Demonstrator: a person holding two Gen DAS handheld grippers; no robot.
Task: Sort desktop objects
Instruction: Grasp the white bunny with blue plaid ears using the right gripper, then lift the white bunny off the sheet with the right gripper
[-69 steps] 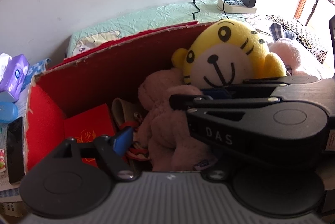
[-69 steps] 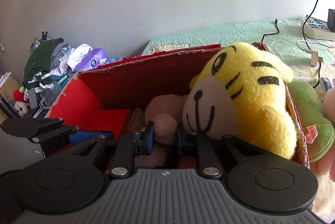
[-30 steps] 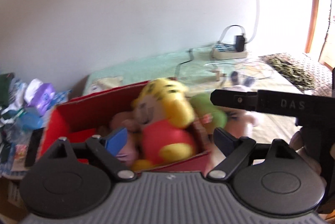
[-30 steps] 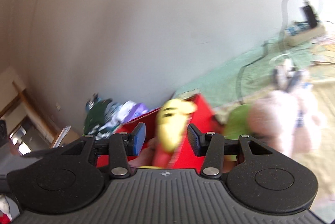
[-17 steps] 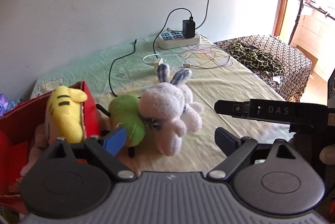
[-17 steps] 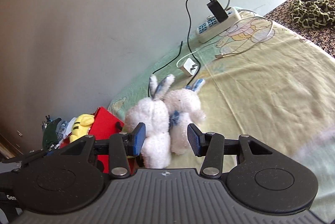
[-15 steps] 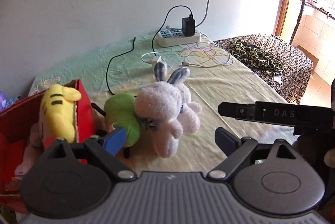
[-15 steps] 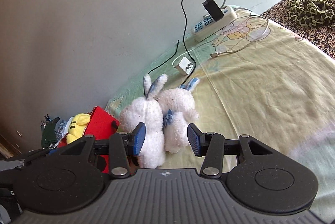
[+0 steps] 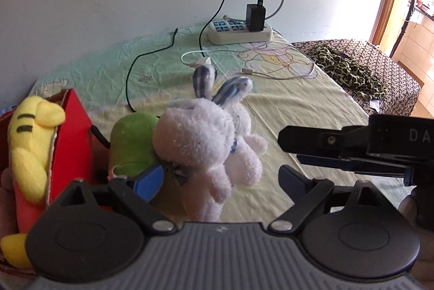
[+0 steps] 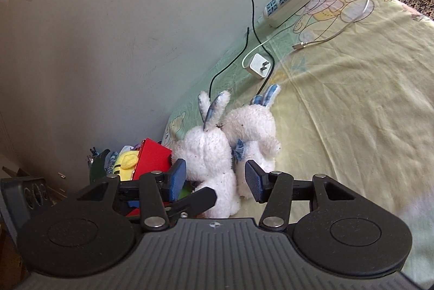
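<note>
Two white plush rabbits (image 9: 206,143) with blue-striped ears lie together on the pale green and yellow sheet (image 9: 298,100). A green plush (image 9: 133,143) leans between them and the red cardboard box (image 9: 70,132). Inside the box sits a yellow tiger plush (image 9: 29,143). My left gripper (image 9: 219,178) is open and empty, just in front of the rabbits. My right gripper (image 10: 215,180) is also open and empty, with the nearer rabbit (image 10: 208,157) just beyond its pads. In the left wrist view the right gripper (image 9: 291,149) reaches in from the right.
A white power strip (image 9: 238,32) with a black charger plugged in lies by the wall. Black and white cables and a white charger block (image 10: 259,63) trail across the sheet behind the rabbits. A dark patterned cover (image 9: 352,64) carries a leopard-print cloth at the far right.
Both grippers pulled back out of the red box and swung right to the rabbits. The right gripper's fingers spread wider. Over the last half second both came closer to the rabbits.
</note>
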